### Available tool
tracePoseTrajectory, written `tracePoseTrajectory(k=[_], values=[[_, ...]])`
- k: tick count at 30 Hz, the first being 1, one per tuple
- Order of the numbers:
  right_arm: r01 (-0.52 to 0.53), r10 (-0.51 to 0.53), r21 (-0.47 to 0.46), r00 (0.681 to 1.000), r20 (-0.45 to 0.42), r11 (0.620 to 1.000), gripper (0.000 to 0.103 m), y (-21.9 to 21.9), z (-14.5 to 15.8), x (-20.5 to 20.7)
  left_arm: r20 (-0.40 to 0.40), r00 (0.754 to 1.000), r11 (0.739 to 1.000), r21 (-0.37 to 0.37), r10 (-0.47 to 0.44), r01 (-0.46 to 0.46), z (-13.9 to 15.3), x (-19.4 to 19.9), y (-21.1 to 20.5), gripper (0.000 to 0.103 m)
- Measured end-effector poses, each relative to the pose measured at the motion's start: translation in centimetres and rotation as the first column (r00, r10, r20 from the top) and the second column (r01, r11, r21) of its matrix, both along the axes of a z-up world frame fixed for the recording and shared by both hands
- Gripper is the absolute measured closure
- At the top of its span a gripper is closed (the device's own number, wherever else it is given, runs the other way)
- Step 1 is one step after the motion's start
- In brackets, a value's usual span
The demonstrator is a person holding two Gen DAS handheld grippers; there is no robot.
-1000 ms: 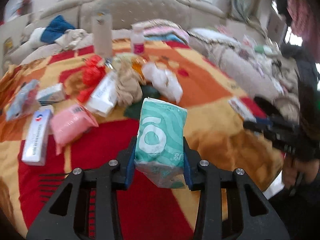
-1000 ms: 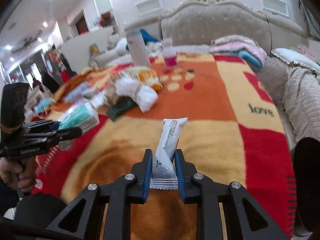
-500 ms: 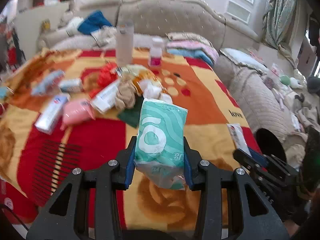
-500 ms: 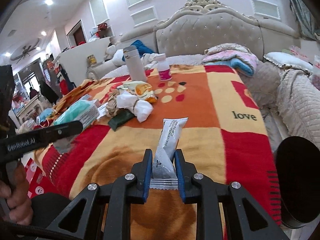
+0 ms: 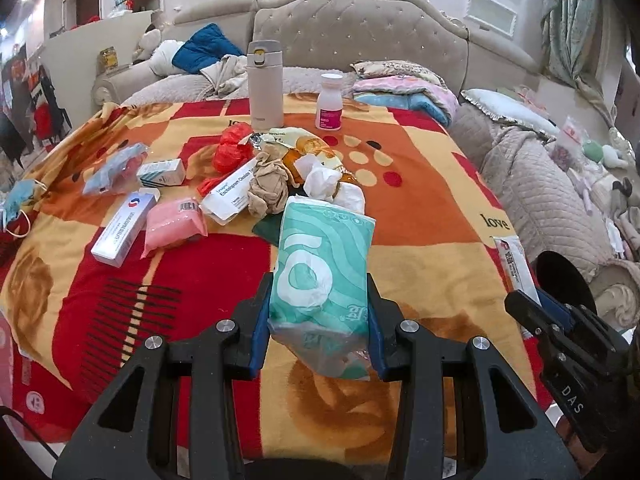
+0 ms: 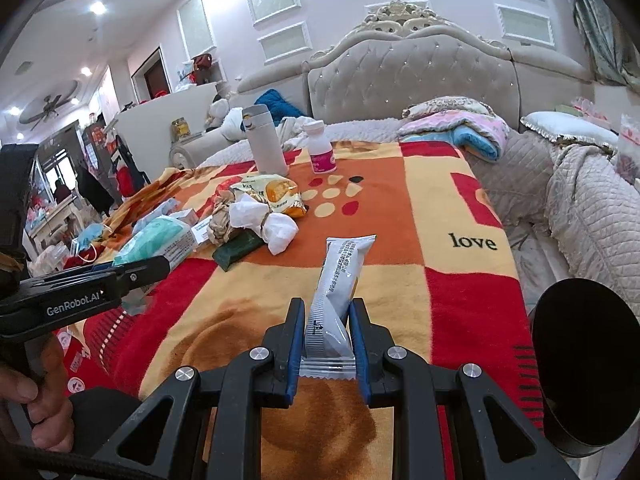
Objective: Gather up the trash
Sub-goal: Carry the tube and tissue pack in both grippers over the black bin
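Left jaws: we have the left gripper (image 5: 319, 312) clamped on the teal tissue pack (image 5: 322, 276); the pack stands upright between the jaws, its crinkled plastic tail hanging below them.

Right jaws: the right gripper (image 6: 327, 340) is clamped on the lower end of a white sachet (image 6: 340, 288), which rises straight ahead of the jaws.

How the pack will handle: we judge it light and soft. The film looks slick and the sides give under the pads, so a grip across the middle of the body suits it better than the loose tail.

How the sachet will handle: we judge it light, thin and floppy, with a crimped seal at the bottom. Holding near that flat seal looks firm, but the long top may sway.

Trash ahead of the left jaws: a heap on the blanket (image 5: 420, 216), with crumpled white tissue (image 5: 334, 186), a beige wad (image 5: 268, 186), a red plastic bag (image 5: 232, 152) and a yellow snack wrapper (image 5: 308, 148). All look soft and crushable.

Left of the jaws: a pink pouch (image 5: 174, 226) and a stiff white carton (image 5: 124, 230), flat-sided and easy to pinch.

Far beyond the jaws: a smooth rigid flask (image 5: 265, 84) and a small bottle (image 5: 330, 102), both upright.

Right of the jaws: a round black opening (image 6: 586, 364), perhaps the bin; we cannot tell.
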State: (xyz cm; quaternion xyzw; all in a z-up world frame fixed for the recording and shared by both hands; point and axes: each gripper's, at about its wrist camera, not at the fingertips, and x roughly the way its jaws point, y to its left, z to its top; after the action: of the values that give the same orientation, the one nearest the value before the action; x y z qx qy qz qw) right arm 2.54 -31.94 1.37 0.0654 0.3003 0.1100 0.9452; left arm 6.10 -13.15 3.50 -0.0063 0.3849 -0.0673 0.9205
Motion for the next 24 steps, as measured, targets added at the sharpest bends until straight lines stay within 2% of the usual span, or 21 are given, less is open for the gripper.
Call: tracePoseTrajectory(k=[18,24], values=[[0.022,-0.022,-0.007,1.000,-0.008,1.000,0.082,-0.4,-0.2,0.0,-0.006,1.000,1.000,0.006,0.003,-0.003,-0.2,0.2,0.1,0.065],[0.076,-0.076,0.011,0.997,-0.004,0.997,0.082,-2.4,0.0,-0.3,-0.005,1.000,0.999,0.039,-0.008,0.008,-0.2,0.4,-0.5,0.065]])
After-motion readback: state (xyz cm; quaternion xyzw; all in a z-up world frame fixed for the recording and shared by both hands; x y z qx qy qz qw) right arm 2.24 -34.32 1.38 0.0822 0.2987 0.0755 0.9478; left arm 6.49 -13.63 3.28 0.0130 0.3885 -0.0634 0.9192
